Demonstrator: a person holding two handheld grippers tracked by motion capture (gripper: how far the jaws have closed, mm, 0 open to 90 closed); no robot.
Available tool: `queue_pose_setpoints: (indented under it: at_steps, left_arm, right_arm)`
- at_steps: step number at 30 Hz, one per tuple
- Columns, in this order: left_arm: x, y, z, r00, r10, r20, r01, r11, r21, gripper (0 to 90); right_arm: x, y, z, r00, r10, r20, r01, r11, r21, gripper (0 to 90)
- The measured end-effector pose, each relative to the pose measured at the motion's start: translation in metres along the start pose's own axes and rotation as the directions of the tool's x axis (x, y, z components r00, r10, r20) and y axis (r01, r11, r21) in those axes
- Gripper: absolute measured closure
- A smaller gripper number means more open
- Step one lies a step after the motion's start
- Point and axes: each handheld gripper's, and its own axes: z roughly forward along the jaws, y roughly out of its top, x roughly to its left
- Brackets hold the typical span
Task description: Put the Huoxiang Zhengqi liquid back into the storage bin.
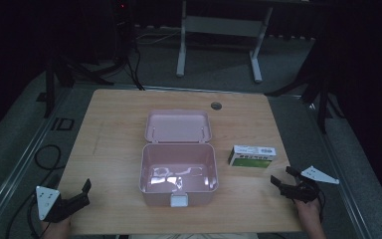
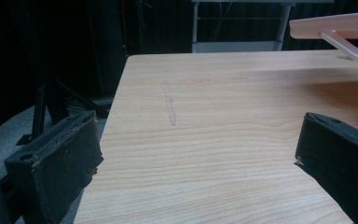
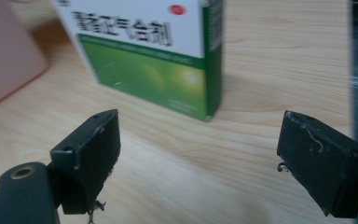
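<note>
A pink plastic box (image 1: pixel 178 174) stands open in the middle of the wooden table (image 1: pixel 114 129), its lid (image 1: pixel 178 125) laid back and its inside empty. To its right lies a small green and white carton (image 1: pixel 251 156); it looms close ahead in the right gripper view as the carton (image 3: pixel 154 51). My right gripper (image 1: pixel 284 178) rests open near the front right corner, pointing at the carton, a short way from it. My right gripper (image 3: pixel 198 154) has nothing between its jaws. My left gripper (image 1: pixel 86 190) sits open at the front left edge, and my left gripper (image 2: pixel 196 154) holds nothing.
A round cable hole (image 1: pixel 216 105) sits in the table's far edge. A white desk frame (image 1: pixel 219 35) stands on the floor beyond. Cables (image 1: pixel 45 154) trail on the floor at the left. The box's pink rim (image 2: pixel 340 28) shows at upper right in the left gripper view.
</note>
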Motion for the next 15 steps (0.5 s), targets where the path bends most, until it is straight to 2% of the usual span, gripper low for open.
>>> queue_pose_setpoints:
  at_steps: [8, 10, 12, 14, 15]
  left_arm:
    - [0.0004, 0.0004, -0.0007, 1.0000, -0.004, -0.002, 0.004, 1.0000, 0.000, 0.2]
    - [0.0003, 0.0005, -0.0009, 1.0000, -0.003, -0.002, 0.003, 1.0000, 0.001, 0.2]
    - [0.0005, 0.0006, -0.0011, 1.0000, -0.005, -0.001, 0.005, 1.0000, 0.000, 0.2]
    - [0.0005, 0.0007, -0.0010, 1.0000, -0.006, -0.001, 0.006, 1.0000, 0.002, 0.2]
    - [0.0005, 0.0007, -0.0010, 1.0000, -0.006, 0.000, 0.006, 1.0000, 0.002, 0.2]
  right_arm:
    - [-0.0041, 0.0008, 0.0014, 0.9992, 0.038, 0.007, -0.038, 0.9991, 0.019, 13.0]
    - [-0.0043, 0.0011, 0.0024, 0.9989, 0.041, 0.024, -0.042, 0.9985, 0.035, 12.9]
    - [-0.0031, 0.0014, 0.0036, 0.9975, 0.035, 0.060, -0.039, 0.9975, 0.059, 12.9]
    - [-0.0018, 0.0017, 0.0044, 0.9961, 0.018, 0.087, -0.025, 0.9965, 0.079, 12.9]
    - [-0.0004, 0.0015, 0.0041, 0.9964, 0.006, 0.085, -0.013, 0.9970, 0.076, 12.5]
